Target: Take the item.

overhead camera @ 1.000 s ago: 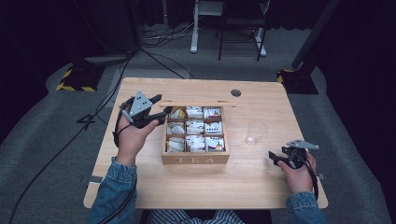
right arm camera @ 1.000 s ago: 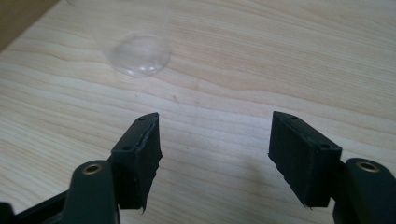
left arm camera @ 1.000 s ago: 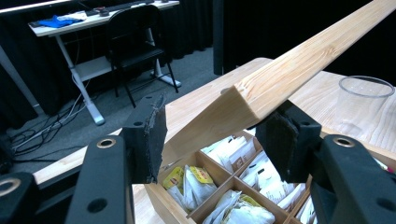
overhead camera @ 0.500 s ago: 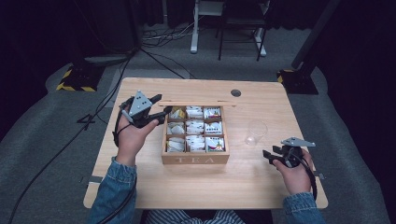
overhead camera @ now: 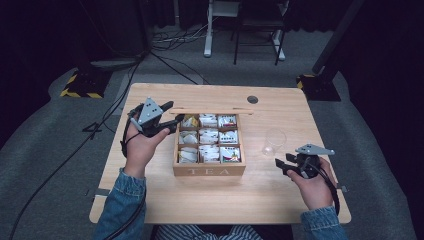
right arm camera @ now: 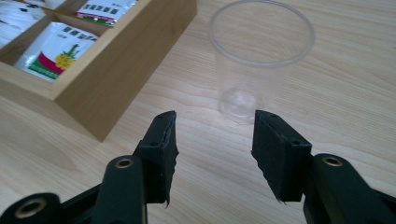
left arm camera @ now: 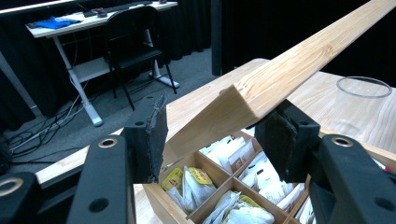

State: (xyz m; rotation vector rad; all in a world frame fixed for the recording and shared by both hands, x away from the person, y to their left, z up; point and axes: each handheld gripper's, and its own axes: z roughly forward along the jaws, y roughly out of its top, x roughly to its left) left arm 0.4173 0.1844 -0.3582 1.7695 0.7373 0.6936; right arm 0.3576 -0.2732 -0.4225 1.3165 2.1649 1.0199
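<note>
Beside one tea box, one cup

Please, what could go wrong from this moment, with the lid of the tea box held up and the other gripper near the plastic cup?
1. The wooden lid sits between the left gripper fingers, with a gap at one finger; it might slip and drop onto the tea bags.
2. The clear cup is light and empty; the open right gripper could tip it if it goes in off-centre.
3. The cup stands close to the tea box, so it may knock against it.
</note>
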